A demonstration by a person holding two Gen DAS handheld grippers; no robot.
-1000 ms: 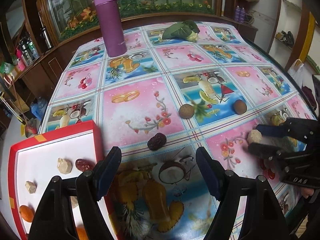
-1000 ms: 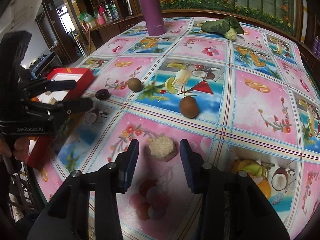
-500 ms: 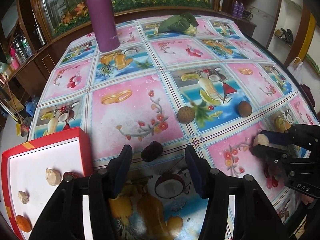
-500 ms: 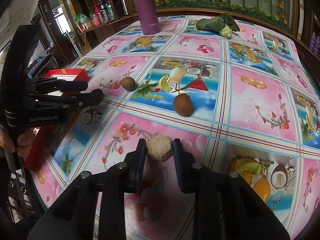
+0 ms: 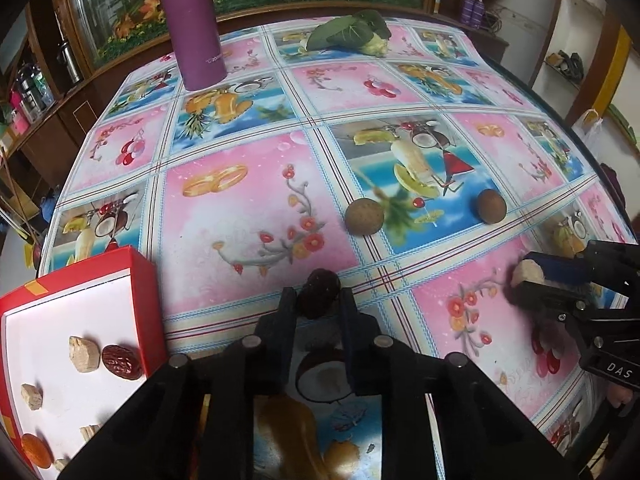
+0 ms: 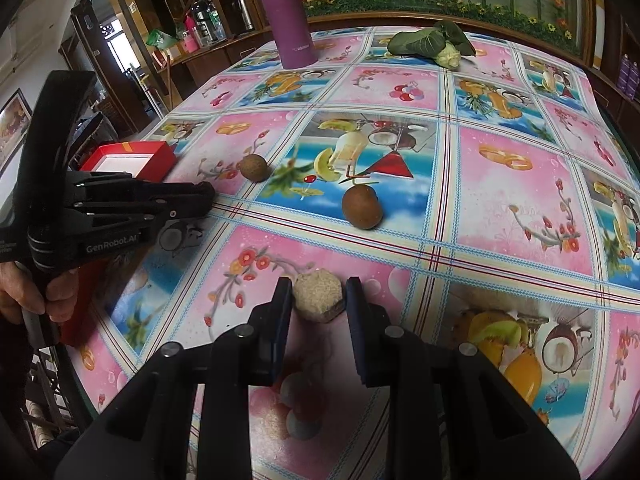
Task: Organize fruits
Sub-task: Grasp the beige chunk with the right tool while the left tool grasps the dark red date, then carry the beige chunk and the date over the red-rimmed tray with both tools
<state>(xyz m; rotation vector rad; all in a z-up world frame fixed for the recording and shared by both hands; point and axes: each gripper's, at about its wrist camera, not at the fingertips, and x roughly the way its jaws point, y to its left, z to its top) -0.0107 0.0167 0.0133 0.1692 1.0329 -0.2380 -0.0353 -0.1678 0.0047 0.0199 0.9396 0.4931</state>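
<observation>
My left gripper [image 5: 318, 300] is shut on a dark dried date [image 5: 319, 289] that rests on the fruit-print tablecloth, just right of the red box [image 5: 140, 280]. The box's white inside holds beige chunks, a red date [image 5: 121, 361] and orange pieces. My right gripper [image 6: 319, 292] is shut on a beige hexagonal piece [image 6: 318, 295] near the table's front; the same piece [image 5: 524, 272] shows in the left wrist view. Two brown round fruits [image 5: 364, 222] [image 5: 490, 212] lie loose mid-table. In the right wrist view the left gripper [image 6: 210, 199] hides the dark date.
A tall purple flask [image 5: 192, 24] stands at the back left of the table. A green leafy vegetable [image 5: 348, 34] lies at the back centre. A hand [image 6: 52, 296] holds the left gripper's handle. Wooden cabinets and a planter ring the table.
Both grippers went from wide open to shut. The left one moved forward and closed on the dark date; the right one closed on the beige piece.
</observation>
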